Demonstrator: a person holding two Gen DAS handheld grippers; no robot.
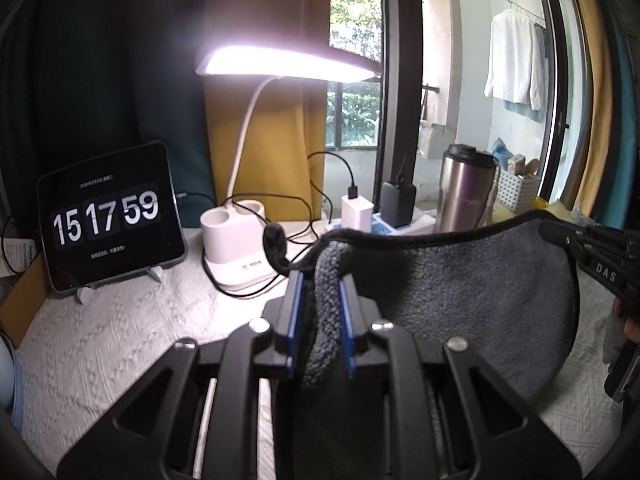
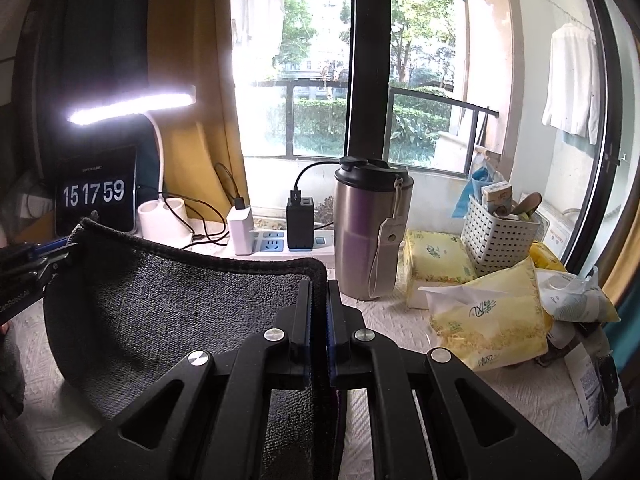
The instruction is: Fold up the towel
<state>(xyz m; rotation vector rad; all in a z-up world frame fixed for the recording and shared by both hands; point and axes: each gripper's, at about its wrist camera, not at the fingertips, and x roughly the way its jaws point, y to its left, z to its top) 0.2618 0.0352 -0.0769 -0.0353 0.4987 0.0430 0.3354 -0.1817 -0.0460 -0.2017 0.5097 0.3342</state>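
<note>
A dark grey towel (image 1: 480,292) with a black hem hangs in the air between my two grippers, sagging in the middle above the white textured table cover (image 1: 120,340). My left gripper (image 1: 322,280) is shut on the towel's left corner, bunched between the blue pads. My right gripper (image 2: 319,288) is shut on the towel's right corner (image 2: 180,312). The right gripper shows at the right edge of the left wrist view (image 1: 592,252). The left gripper shows at the left edge of the right wrist view (image 2: 36,260).
At the back stand a tablet clock (image 1: 110,216), a lit white desk lamp (image 1: 236,248), a power strip with chargers (image 2: 280,240) and a steel tumbler (image 2: 370,232). Tissue packs (image 2: 488,320) and a white basket (image 2: 500,240) crowd the right side.
</note>
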